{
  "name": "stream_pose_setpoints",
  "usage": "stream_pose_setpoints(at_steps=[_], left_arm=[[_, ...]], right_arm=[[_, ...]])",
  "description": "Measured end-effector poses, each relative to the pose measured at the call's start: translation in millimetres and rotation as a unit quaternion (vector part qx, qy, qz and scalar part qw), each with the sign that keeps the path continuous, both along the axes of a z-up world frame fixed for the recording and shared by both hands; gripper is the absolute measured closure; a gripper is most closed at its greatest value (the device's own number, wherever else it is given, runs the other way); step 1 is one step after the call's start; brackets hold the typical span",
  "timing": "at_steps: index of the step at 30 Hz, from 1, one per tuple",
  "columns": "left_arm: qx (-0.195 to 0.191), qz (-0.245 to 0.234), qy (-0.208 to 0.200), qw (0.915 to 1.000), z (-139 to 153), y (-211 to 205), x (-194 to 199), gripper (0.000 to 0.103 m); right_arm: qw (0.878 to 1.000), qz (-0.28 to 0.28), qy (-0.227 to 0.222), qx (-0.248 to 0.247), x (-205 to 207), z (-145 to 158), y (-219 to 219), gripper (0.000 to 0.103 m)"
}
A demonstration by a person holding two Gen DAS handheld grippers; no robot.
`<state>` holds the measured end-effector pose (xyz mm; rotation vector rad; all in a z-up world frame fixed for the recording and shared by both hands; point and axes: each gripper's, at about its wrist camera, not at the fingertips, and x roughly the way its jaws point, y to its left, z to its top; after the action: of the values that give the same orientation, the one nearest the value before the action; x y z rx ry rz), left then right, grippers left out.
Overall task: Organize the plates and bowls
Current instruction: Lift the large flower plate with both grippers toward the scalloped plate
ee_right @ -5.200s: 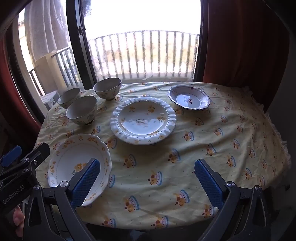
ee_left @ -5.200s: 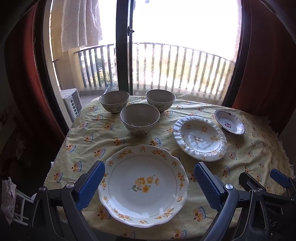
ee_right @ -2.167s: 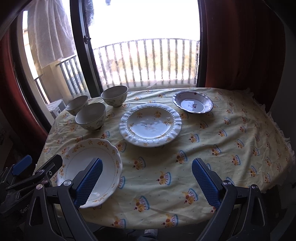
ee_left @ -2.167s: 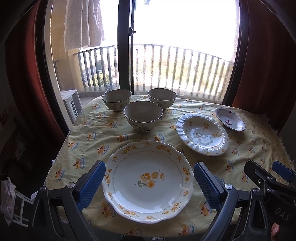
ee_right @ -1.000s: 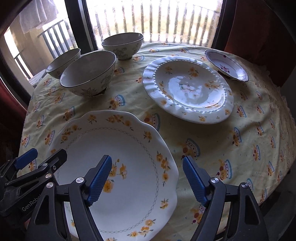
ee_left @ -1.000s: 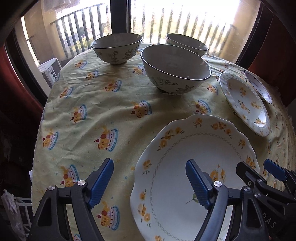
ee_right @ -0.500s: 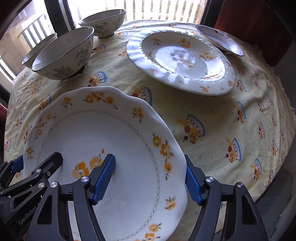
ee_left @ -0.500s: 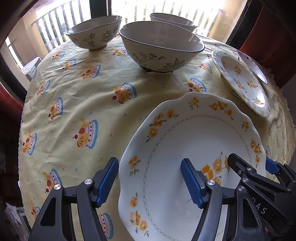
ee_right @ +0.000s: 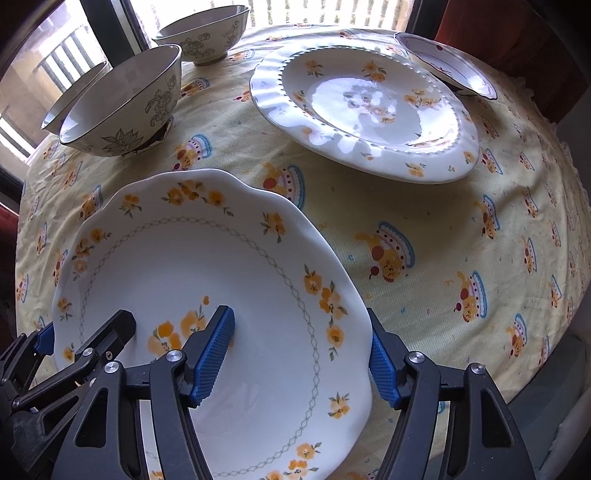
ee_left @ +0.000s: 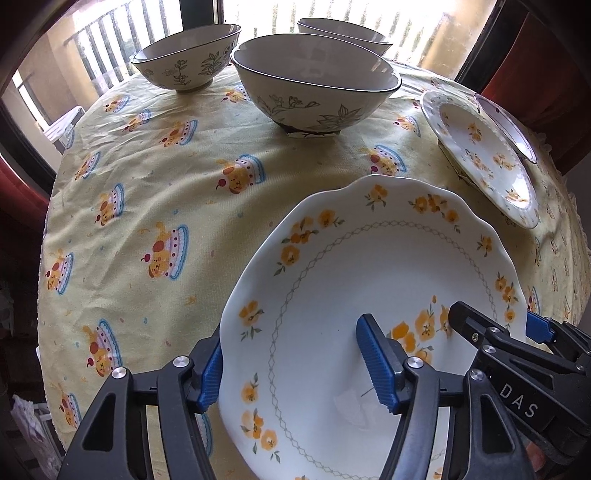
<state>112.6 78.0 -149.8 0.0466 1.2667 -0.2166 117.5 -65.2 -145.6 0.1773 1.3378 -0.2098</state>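
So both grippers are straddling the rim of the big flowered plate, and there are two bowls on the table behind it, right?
Not quite: there are three bowls, as the left wrist view shows. The left gripper and right gripper do straddle the flowered plate.

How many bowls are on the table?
3. The nearest bowl sits in the middle, behind the big flowered plate. Another bowl is at the back left, and a third bowl peeks out behind the nearest one, partly hidden.

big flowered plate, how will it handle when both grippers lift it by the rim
The plate looks rigid, so it should not sag. Its glossy glaze may slip between the fingers. Likely ceramic: it could chip if it tilts out and drops.
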Motion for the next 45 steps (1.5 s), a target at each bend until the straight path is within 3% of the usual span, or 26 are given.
stream_pose_setpoints(at_steps=[10,26,36,45], left_arm=[[0.006,0.038,0.009,0.9992,10,-25,-11,0.035],[0.007,0.06,-0.028,0.9978,45,-114,-24,0.033],[-0.007,0.075,-0.034,0.9966,44,-171,-31,0.033],[-0.013,0.055,-0.032,0.9979,37,-235,-28,0.033]], right_arm=[[0.999,0.042,0.009,0.0,-5,12,-16,0.035],[0.998,0.061,-0.02,0.015,-22,59,-108,0.035],[0.997,0.076,-0.031,-0.001,-26,63,-162,0.035],[0.997,0.062,-0.036,-0.01,-31,58,-225,0.035]])
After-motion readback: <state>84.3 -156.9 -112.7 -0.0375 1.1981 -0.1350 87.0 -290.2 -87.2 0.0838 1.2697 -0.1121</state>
